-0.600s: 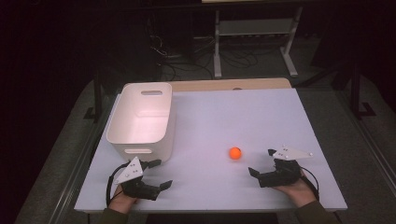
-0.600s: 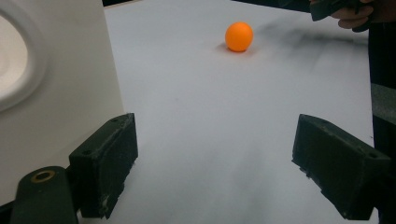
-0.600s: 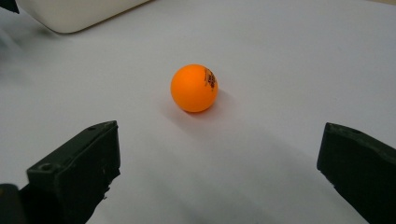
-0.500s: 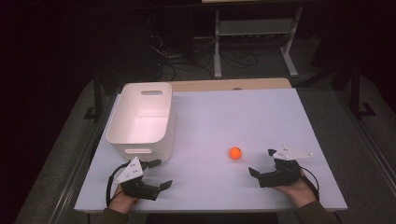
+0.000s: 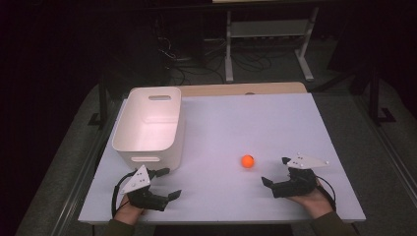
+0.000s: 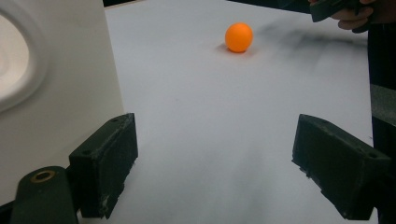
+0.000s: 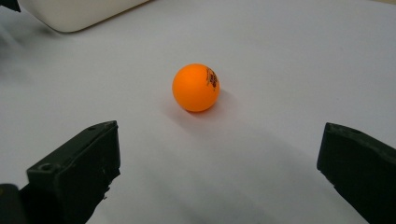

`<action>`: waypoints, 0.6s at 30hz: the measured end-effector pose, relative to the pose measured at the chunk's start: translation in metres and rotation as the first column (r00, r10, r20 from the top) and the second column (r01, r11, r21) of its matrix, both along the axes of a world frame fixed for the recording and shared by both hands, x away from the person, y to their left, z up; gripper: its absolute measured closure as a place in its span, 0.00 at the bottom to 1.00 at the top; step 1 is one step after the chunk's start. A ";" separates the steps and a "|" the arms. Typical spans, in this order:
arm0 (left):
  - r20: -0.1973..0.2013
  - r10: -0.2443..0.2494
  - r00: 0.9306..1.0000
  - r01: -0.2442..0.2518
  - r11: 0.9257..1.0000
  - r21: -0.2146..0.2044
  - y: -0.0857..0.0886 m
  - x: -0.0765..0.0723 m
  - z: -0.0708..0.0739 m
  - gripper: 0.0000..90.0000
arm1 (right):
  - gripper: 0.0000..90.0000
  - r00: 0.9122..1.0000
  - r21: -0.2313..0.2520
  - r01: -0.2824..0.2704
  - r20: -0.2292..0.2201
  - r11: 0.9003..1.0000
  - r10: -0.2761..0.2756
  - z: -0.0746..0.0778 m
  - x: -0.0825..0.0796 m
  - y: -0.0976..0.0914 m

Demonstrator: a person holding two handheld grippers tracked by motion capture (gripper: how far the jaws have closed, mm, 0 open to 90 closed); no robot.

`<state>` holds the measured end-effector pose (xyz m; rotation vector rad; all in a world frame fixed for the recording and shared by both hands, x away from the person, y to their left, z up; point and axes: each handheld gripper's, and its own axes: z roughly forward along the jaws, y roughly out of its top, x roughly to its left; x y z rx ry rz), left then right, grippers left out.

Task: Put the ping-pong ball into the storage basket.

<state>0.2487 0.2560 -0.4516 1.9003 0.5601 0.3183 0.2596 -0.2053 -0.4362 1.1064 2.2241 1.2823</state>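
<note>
A small orange ball (image 5: 248, 161) lies on the white table (image 5: 246, 123), right of centre near the front. My right gripper (image 5: 276, 172) rests on the table just to the ball's right, open, jaws pointing at it with nothing between them. In the right gripper view the ball (image 7: 196, 87) sits a short way ahead of the wide jaws. My left gripper (image 5: 168, 184) rests at the front left, open and empty, just in front of the white bin (image 5: 150, 125). In the left gripper view the ball (image 6: 238, 37) is far ahead and the bin wall (image 6: 60, 84) stands at the left.
The white bin is an empty rectangular tub with handle slots, standing at the table's left side. A wooden strip (image 5: 241, 89) runs along the table's far edge. Beyond it are a metal stand (image 5: 268, 39) and cables on a dark floor.
</note>
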 end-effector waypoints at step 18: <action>0.000 -0.001 1.000 0.001 1.000 -0.004 0.000 0.000 0.000 0.16 | 0.00 1.000 0.009 -0.007 -0.002 1.000 0.007 0.002 0.002 0.001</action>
